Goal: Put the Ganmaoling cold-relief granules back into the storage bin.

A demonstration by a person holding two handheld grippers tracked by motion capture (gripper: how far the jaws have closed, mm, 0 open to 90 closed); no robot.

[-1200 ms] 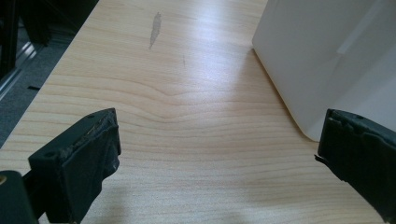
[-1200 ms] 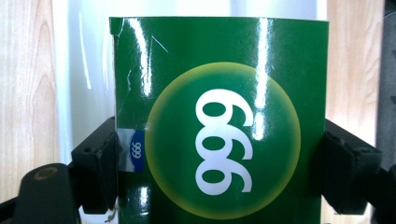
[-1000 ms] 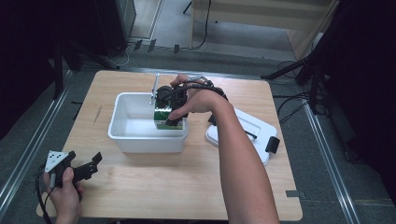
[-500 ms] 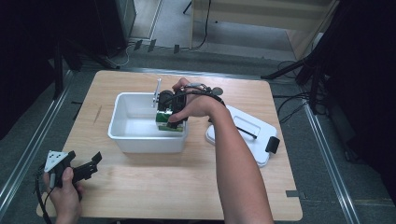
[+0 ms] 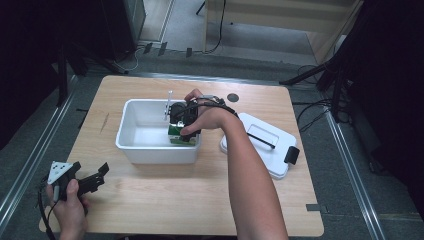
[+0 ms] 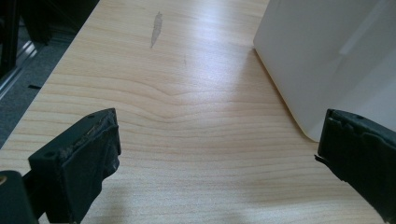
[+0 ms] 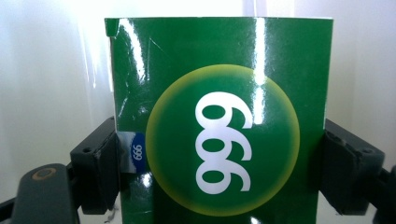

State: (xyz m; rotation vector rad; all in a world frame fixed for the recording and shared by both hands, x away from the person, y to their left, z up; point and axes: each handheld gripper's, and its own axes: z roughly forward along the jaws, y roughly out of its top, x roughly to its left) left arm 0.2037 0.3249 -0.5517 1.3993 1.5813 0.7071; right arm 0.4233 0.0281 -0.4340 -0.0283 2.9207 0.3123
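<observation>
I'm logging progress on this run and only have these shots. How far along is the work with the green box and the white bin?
Done: the lid lies off, on the table right of the white bin. In hand: the right gripper is clamped on the green box, its fingers pressing both sides, inside the bin. Left, probably: release and withdraw, perhaps refit the lid. The left gripper is open over the table.

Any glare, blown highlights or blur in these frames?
Right gripper view: glare streaks across the glossy green box, white bin wall behind it blown out. Left gripper view: bright sheen on the table, jaws slightly soft. High view: even light on the table, dark surroundings, mild softness.
</observation>
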